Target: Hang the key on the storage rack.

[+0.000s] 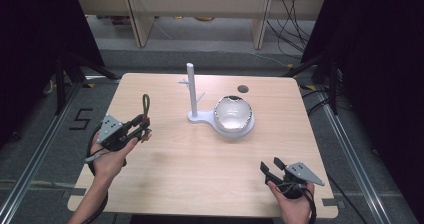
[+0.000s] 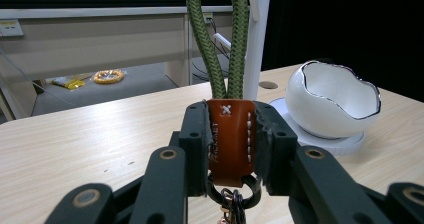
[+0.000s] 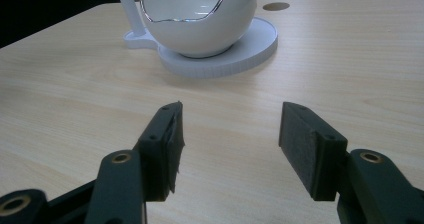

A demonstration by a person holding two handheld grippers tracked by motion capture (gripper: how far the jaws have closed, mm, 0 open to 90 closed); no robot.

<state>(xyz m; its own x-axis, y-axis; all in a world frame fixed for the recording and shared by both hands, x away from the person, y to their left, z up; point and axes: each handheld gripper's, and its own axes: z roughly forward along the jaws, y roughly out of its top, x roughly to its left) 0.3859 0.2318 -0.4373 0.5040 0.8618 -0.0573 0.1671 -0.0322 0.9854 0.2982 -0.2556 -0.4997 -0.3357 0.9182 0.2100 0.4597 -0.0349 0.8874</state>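
Now my left tool (image 2: 231, 149) grips the keychain (image 2: 230, 134) by its brown leather tab, green cord loop upright, over the tabletop's (image 1: 200, 159) left side. My right tool (image 3: 230, 134) hovers wide open, empty, facing the white bowl (image 3: 200, 14).

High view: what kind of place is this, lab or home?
Likely a lab recording station: a bare wooden table framed by dark curtains, loose cables on the floor behind, and a taped floor marker "5" beside it.
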